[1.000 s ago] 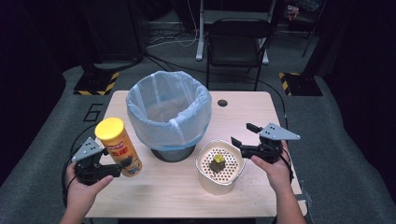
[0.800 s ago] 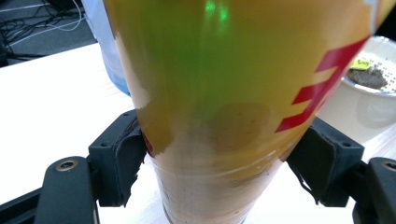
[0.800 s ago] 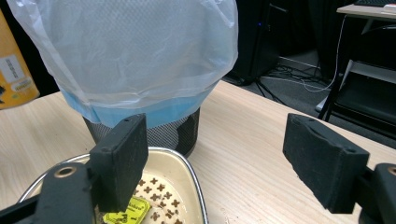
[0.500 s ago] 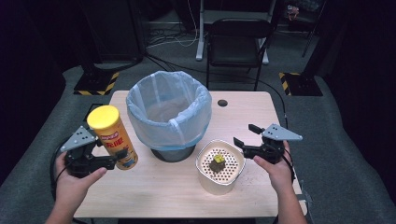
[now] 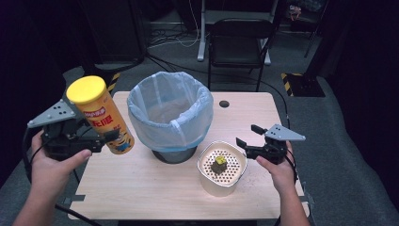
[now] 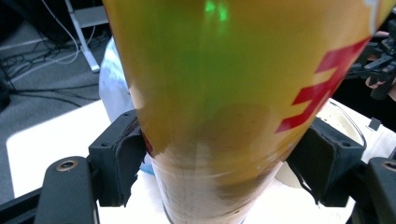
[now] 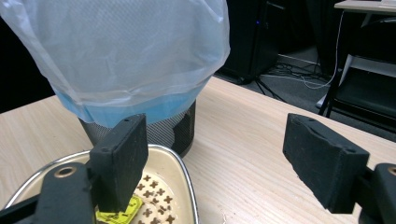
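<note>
A tall yellow chip can [image 5: 101, 115] with a yellow lid and red lettering hangs tilted above the table's left side, and my left gripper [image 5: 96, 139] is shut on its lower half. In the left gripper view the can [image 6: 224, 107] sits between both black pads [image 6: 126, 158]. A wire bin lined with a pale blue bag [image 5: 170, 115] stands at the table's middle. My right gripper [image 5: 248, 140] is held open just right of a cream perforated bowl [image 5: 207, 176], with nothing between its jaws. The bin's bag [image 7: 130, 56] and the bowl's rim [image 7: 180, 170] appear past the right gripper [image 7: 215, 163].
A small yellow and dark object [image 5: 219, 163] lies inside the bowl. The wooden table [image 5: 141, 188] has a round cable hole [image 5: 224, 103] at the back. A black chair [image 5: 240, 40] stands behind the table on the dark floor.
My left gripper has lifted the chip can off the table and raised it up and to the left. The right gripper has stayed where it was.
</note>
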### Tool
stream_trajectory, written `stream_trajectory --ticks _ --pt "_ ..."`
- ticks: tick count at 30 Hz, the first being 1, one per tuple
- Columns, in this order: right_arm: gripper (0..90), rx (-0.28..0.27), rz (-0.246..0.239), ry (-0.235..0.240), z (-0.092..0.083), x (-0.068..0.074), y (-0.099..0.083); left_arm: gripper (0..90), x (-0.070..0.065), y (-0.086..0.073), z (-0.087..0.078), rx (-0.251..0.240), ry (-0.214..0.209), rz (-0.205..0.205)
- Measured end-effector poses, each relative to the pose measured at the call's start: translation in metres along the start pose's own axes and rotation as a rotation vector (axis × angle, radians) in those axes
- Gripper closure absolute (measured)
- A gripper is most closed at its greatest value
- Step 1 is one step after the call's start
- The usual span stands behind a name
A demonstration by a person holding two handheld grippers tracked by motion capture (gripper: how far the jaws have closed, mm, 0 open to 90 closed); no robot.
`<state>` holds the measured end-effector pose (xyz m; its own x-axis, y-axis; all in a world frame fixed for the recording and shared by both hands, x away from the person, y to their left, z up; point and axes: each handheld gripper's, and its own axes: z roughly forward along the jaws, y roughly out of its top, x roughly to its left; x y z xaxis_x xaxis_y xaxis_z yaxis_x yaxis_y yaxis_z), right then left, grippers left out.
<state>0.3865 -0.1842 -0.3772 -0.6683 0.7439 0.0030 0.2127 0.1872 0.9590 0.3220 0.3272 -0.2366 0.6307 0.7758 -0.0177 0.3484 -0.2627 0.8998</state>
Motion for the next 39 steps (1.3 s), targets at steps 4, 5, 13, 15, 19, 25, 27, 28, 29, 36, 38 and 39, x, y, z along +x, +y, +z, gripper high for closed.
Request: stream_trajectory --ticks 4,5,13,15,19,25,27,28,29,36,38,39 --pt "22.0 0.005 0.014 -0.002 0.005 -0.002 -0.001 24.0 0.003 0.012 0.0 -0.012 -0.023 -0.01" --pt "22.0 0.008 0.017 0.003 0.006 -0.002 -0.001 24.0 0.003 0.014 0.0 -0.014 -0.022 -0.01" --pt "22.0 0.015 0.01 0.011 0.009 -0.001 -0.004 24.0 0.003 0.037 0.002 -0.025 -0.032 -0.02" --pt "22.0 0.011 0.009 0.012 0.008 -0.001 -0.004 24.0 0.003 0.041 0.004 -0.03 -0.038 -0.026" --pt "22.0 0.018 0.01 0.006 0.007 -0.002 -0.006 24.0 0.004 0.051 0.008 -0.024 -0.041 -0.015" --pt "22.0 0.01 0.009 -0.003 0.003 -0.002 -0.004 24.0 0.002 0.066 0.016 -0.026 -0.047 -0.012" --pt "22.0 0.006 0.01 -0.002 0.003 -0.003 -0.004 24.0 0.002 0.07 0.021 -0.026 -0.051 -0.017" --pt "22.0 0.005 0.013 -0.001 0.002 -0.003 -0.004 24.0 0.003 0.072 0.022 -0.026 -0.051 -0.013" --pt "22.0 0.005 0.013 0.0 0.002 -0.003 -0.004 24.0 0.002 0.074 0.024 -0.028 -0.049 -0.013" --pt "22.0 0.005 0.017 0.001 0.002 -0.001 -0.004 24.0 0.002 0.089 0.044 -0.03 -0.064 -0.012" --pt "22.0 0.001 0.006 0.002 0.001 -0.001 -0.003 24.0 0.0 0.093 0.052 -0.031 -0.06 -0.007" --pt "22.0 0.001 0.003 0.001 0.001 -0.001 -0.003 24.0 0.0 0.095 0.055 -0.035 -0.064 -0.007"
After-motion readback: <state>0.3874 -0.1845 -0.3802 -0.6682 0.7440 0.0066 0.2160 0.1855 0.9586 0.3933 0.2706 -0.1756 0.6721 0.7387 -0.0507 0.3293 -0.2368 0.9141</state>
